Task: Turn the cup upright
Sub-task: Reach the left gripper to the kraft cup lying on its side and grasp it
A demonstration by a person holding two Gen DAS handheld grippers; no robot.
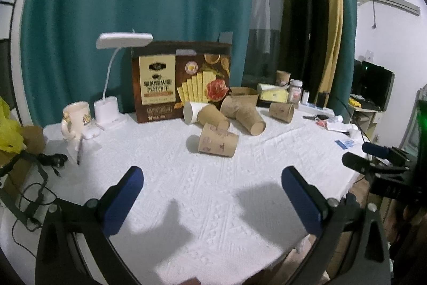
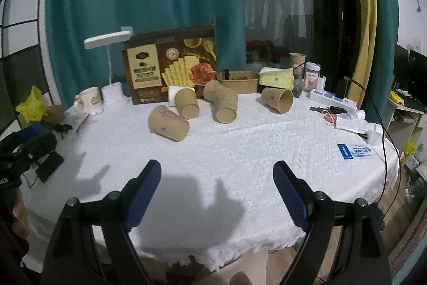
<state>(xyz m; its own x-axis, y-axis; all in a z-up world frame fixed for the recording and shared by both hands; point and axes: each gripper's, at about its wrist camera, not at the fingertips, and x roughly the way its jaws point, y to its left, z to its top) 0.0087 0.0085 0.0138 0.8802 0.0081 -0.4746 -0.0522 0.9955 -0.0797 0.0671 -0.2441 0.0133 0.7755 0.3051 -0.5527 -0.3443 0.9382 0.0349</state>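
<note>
Table (image 2: 240, 151): round, white textured cloth, cluttered along the far edge.

Cups, lying on their sides, brown paper:
- Near cup (image 1: 217, 143), closest to the grippers, alone on open cloth. In the right view (image 2: 168, 126) its mouth seems to face away, base toward the camera.
- Cup (image 1: 212, 118) behind it, tucked into a white cup (image 1: 190, 111).
- Pair (image 1: 244, 114) lying crossed or nested, touching; which, cannot be told.
- Cup (image 1: 281, 112) further right, set apart; mouth open toward the right camera (image 2: 277, 99).
- One cup (image 2: 297, 62) upright at the back, beside a jar (image 2: 312, 75).

Other items: cracker box (image 1: 182, 80), desk lamp (image 1: 117, 76), mug (image 1: 76, 118), paper bowl (image 2: 237, 82), power strip (image 2: 332, 98), card (image 2: 356, 151).

Left gripper (image 1: 212, 194): jaws wide apart, empty, hovering over bare cloth short of the near cup.
Right gripper (image 2: 217, 191): jaws wide apart, empty, likewise over bare cloth near the table's front edge.

Progress: judged at the outset. No tipped cup is gripped or touched; all five brown ones remain down. Left to do: approach, most likely the near cup, close on its wall, rotate it mouth-up, set it down.
</note>
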